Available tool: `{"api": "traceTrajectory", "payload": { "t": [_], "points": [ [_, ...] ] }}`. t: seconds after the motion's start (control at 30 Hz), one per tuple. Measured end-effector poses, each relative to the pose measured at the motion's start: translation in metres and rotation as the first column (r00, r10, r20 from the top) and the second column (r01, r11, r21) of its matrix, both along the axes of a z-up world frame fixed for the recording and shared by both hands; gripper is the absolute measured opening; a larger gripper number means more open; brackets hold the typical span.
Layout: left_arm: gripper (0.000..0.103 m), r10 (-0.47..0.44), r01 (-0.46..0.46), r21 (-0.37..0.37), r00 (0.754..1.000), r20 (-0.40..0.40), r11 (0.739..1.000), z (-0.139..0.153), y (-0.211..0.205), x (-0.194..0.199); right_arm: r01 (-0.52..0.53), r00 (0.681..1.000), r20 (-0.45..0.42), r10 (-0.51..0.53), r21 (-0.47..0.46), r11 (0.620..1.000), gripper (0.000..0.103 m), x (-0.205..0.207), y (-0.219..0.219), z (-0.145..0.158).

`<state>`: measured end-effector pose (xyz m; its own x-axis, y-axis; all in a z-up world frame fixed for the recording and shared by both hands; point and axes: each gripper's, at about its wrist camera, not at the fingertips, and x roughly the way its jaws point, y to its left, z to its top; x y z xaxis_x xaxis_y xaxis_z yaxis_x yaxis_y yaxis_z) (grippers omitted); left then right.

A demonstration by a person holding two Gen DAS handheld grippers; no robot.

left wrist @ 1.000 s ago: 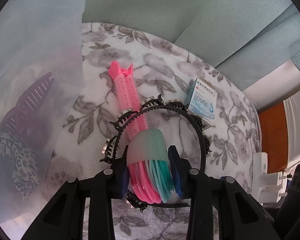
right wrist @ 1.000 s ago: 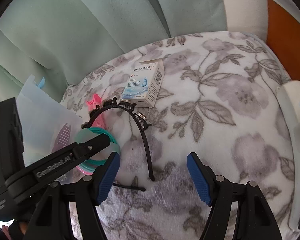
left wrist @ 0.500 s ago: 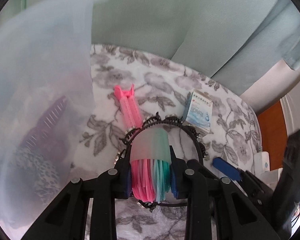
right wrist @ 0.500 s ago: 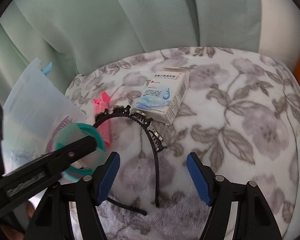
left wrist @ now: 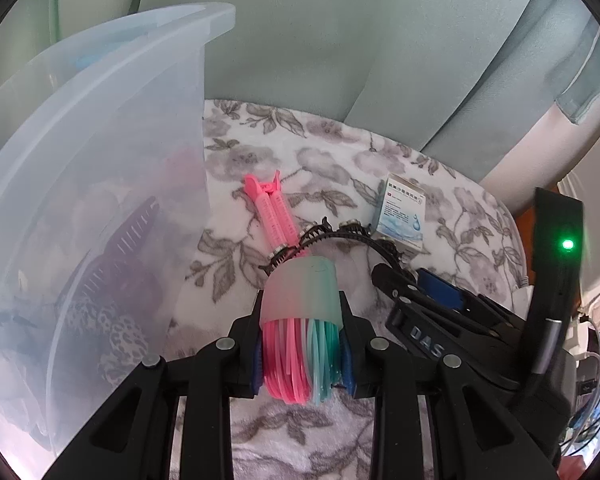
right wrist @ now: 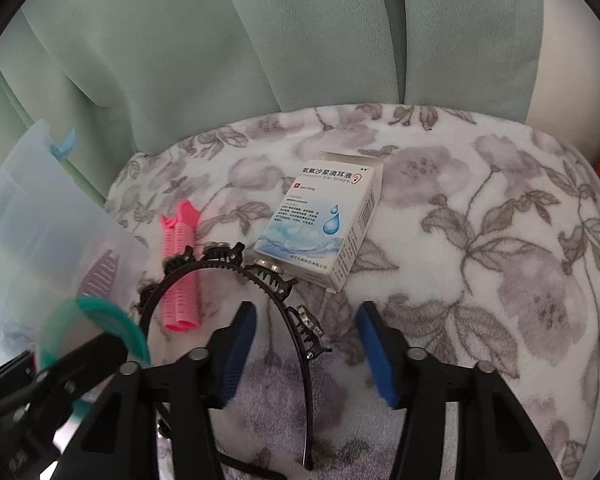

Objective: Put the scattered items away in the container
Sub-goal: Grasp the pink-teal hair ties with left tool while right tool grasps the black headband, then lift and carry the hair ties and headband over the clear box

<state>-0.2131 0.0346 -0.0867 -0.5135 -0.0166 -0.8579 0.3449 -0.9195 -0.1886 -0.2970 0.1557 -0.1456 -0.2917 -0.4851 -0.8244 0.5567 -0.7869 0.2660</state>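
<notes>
A: Covering the surface (right wrist: 480,240) is a fluffy white cloth printed with grey flowers and leaves; pale green curtains (right wrist: 260,40) hang in folds right behind it.

B: And the container?

A: A frosted translucent bin (left wrist: 100,160) at the left edge of the surface. Through its wall show a purple comb (left wrist: 128,236) and a leopard-print fabric piece (left wrist: 108,332).

B: What does the left gripper (left wrist: 300,354) carry?

A: Its jaws are clamped on a bundle of elastic bands (left wrist: 300,328), pink on one side and teal on the other, gathered in a cloudy sleeve, held above the cloth just right of the bin wall.

B: The right gripper (right wrist: 306,350)?

A: Jaws spread wide with nothing between the blue pads, low over a black toothed headband (right wrist: 236,268) lying on the cloth.

B: Anything else out there?

A: A pink hair-roller clip (right wrist: 180,268) lying under the headband's arc, and a white-and-blue ear drops box (right wrist: 324,224) flat just beyond the headband
</notes>
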Motion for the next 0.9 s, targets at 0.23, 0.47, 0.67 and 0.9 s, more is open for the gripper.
{"api": "traceTrajectory", "payload": {
  "t": [0.23, 0.47, 0.67, 0.9],
  "points": [
    [0.031, 0.003, -0.003, -0.006, 1.000, 0.008, 1.000, 0.004, 0.000, 0.011, 0.030, 0.999, -0.021, -0.029, 0.040, 0.999, 0.023, 0.008, 0.006, 0.001],
    [0.031, -0.017, 0.017, 0.001, 1.000, 0.007, 1.000, 0.015, 0.006, 0.026, 0.105, 0.994, -0.022, -0.105, -0.010, 0.994, 0.016, 0.026, 0.029, 0.019],
    [0.031, -0.035, 0.034, -0.007, 0.999, -0.030, 0.999, 0.036, 0.010, 0.042, 0.156, 0.987, -0.038, -0.158, -0.049, 0.987, 0.016, 0.047, 0.050, 0.044],
    [0.031, -0.049, 0.047, -0.024, 0.991, -0.121, 0.999, 0.079, 0.014, 0.066, 0.235, 0.966, -0.082, -0.245, -0.115, 0.965, 0.016, 0.069, 0.077, 0.089]
  ]
}}
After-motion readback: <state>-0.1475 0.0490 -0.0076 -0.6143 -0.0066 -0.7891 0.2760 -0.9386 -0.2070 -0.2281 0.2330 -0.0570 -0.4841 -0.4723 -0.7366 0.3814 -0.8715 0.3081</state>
